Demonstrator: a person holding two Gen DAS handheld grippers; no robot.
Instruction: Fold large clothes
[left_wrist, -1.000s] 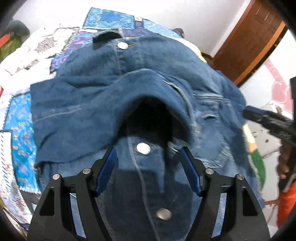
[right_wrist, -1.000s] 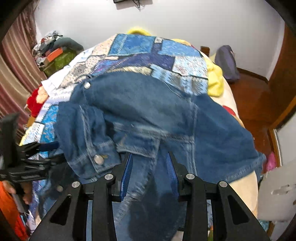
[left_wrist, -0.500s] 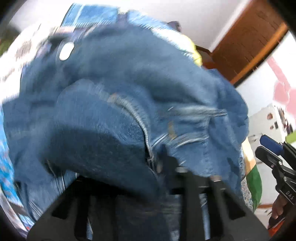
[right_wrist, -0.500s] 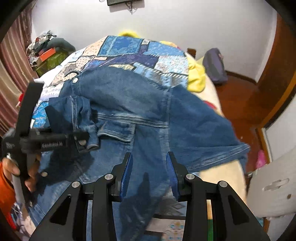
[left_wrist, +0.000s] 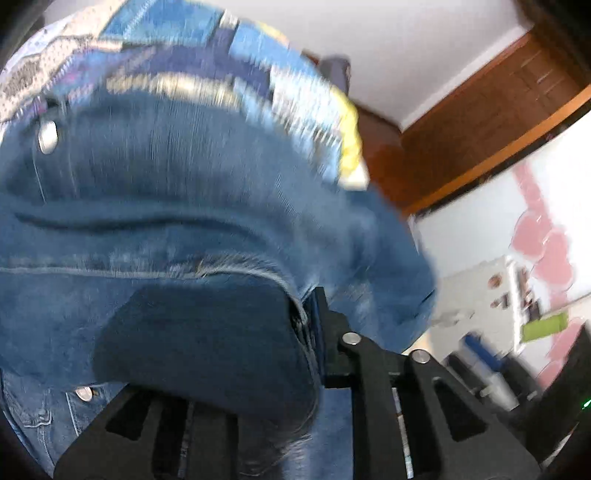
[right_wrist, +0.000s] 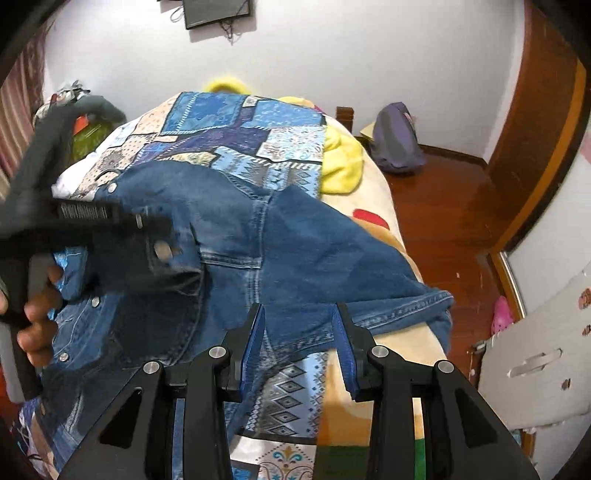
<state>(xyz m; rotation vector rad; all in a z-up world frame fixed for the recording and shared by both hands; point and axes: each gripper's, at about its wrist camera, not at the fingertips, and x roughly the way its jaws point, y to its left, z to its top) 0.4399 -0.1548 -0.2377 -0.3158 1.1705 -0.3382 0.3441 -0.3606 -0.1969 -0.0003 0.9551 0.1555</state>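
Note:
A blue denim jacket (right_wrist: 295, 243) lies spread on a patchwork bedcover (right_wrist: 240, 129). My left gripper (right_wrist: 166, 240) is shut on a sleeve of the jacket (left_wrist: 207, 343) and holds it lifted over the jacket's front, at the left of the right wrist view. In the left wrist view the sleeve covers the left finger; only the right finger (left_wrist: 317, 325) shows. My right gripper (right_wrist: 299, 339) is open and empty, above the jacket's lower hem near the bed's near edge. The jacket's other sleeve (right_wrist: 417, 299) lies out to the right.
A yellow blanket (right_wrist: 340, 162) lies at the bed's far right. A purple bag (right_wrist: 395, 144) sits on the wooden floor by the wall. A wooden door (right_wrist: 546, 129) is at right. Clutter (right_wrist: 74, 107) is piled left of the bed.
My left gripper closed on the sleeve and carried it up and across over the jacket's front. My right gripper pulled back and up from the jacket, staying open.

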